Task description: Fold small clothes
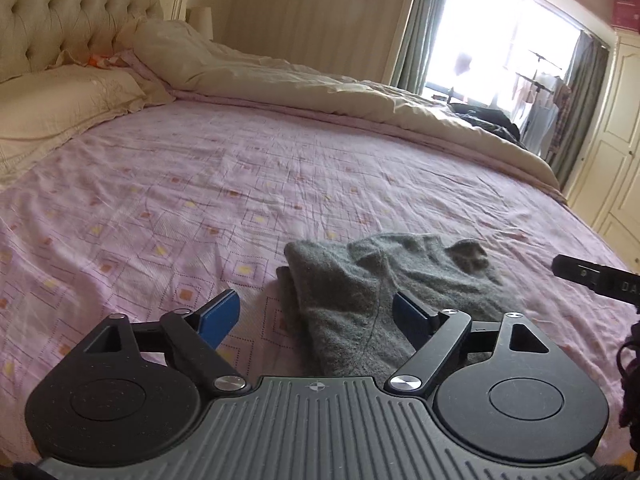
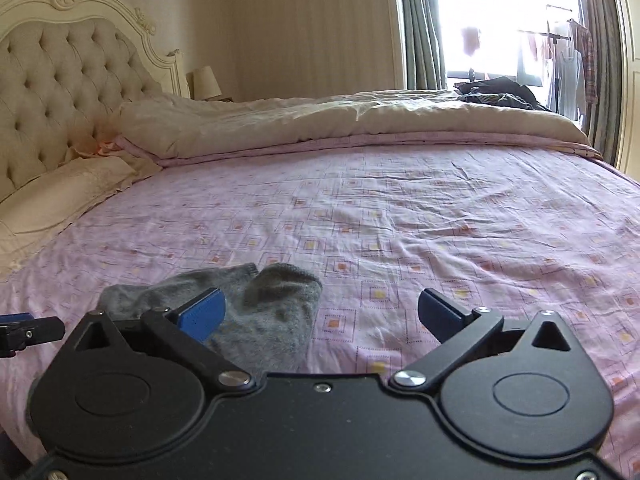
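A small grey knitted garment (image 1: 384, 280) lies crumpled on the pink patterned bedsheet (image 1: 200, 184). My left gripper (image 1: 316, 314) is open just above the sheet, its jaws astride the garment's near left part. The garment also shows in the right wrist view (image 2: 256, 304), low and left of centre. My right gripper (image 2: 322, 314) is open and empty, with its left finger (image 2: 202, 314) over the garment's near edge and its right finger over bare sheet. The right gripper's tip (image 1: 592, 276) shows at the right edge of the left wrist view.
A cream duvet (image 1: 320, 84) is bunched along the far side of the bed. A pillow (image 1: 60, 100) and tufted headboard (image 1: 60, 12) are at the left. Dark clothes (image 2: 500, 92) lie at the far corner by the window. A wardrobe (image 1: 616, 140) stands on the right.
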